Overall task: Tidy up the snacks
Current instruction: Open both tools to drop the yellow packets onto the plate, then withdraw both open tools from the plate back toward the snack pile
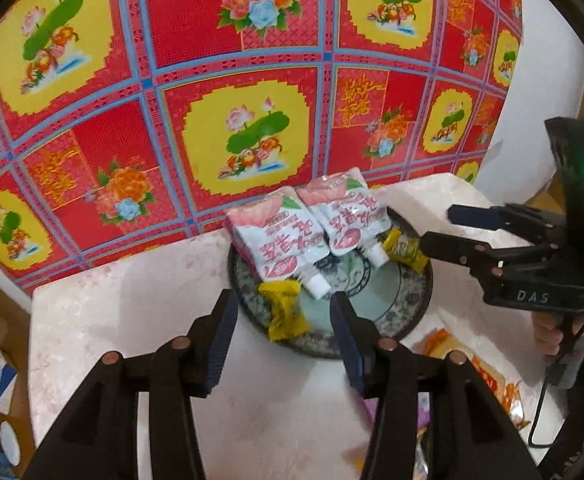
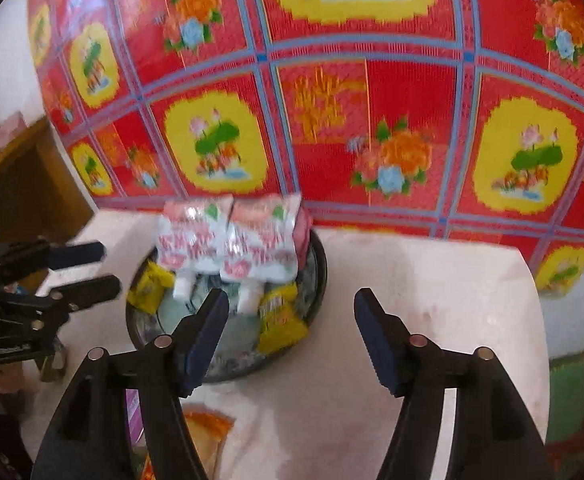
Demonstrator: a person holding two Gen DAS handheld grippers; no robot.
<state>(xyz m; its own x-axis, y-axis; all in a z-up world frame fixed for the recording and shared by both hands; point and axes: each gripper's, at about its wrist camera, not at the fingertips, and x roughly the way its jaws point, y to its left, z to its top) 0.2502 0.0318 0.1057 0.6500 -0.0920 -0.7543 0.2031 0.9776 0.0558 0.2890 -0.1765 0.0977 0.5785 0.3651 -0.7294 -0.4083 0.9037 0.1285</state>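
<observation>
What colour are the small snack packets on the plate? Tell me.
Yellow packets, clearest in the left wrist view.

Glossy plastic pouches (image 1: pixel 308 232), glazed ceramic plate (image 1: pixel 404 312), pale polished stone-like tabletop (image 1: pixel 132 320).

Both grippers (image 1: pixel 284 332) (image 2: pixel 292 332) open, empty

Right wrist view motion-blurred, print on the two white pouches (image 2: pixel 228 240) ahead of the claw unreadable, orange packet (image 2: pixel 206 436) below the claw cut by its left finger, purple wrapper (image 1: pixel 372 408) mostly hidden behind the left gripper's finger (image 1: pixel 356 352), plate (image 1: pixel 408 312) partly covered by snacks
</observation>
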